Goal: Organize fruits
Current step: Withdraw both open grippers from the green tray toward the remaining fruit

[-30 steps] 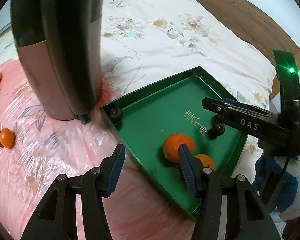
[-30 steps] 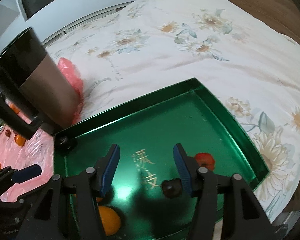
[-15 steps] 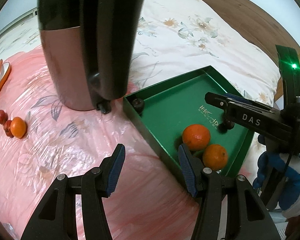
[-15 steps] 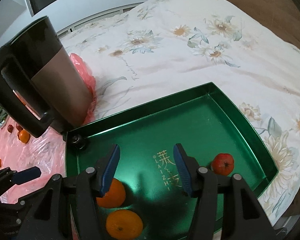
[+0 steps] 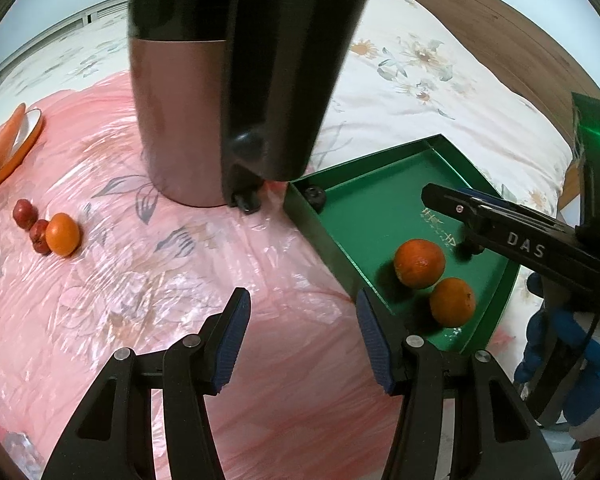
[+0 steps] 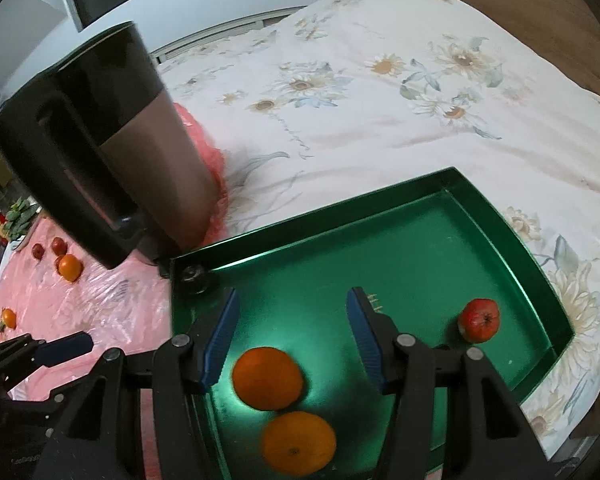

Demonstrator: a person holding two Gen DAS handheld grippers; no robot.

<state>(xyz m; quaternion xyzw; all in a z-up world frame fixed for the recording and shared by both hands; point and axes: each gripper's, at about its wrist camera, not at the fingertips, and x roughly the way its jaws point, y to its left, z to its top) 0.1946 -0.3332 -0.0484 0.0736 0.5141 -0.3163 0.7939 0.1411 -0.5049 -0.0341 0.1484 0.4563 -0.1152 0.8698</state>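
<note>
Where jaws gape, green tray (image 6: 512, 224) rim

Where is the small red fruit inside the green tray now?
In the right wrist view, the small red fruit lies near the right wall of the green tray, apart from the two oranges at the tray's near-left.
</note>
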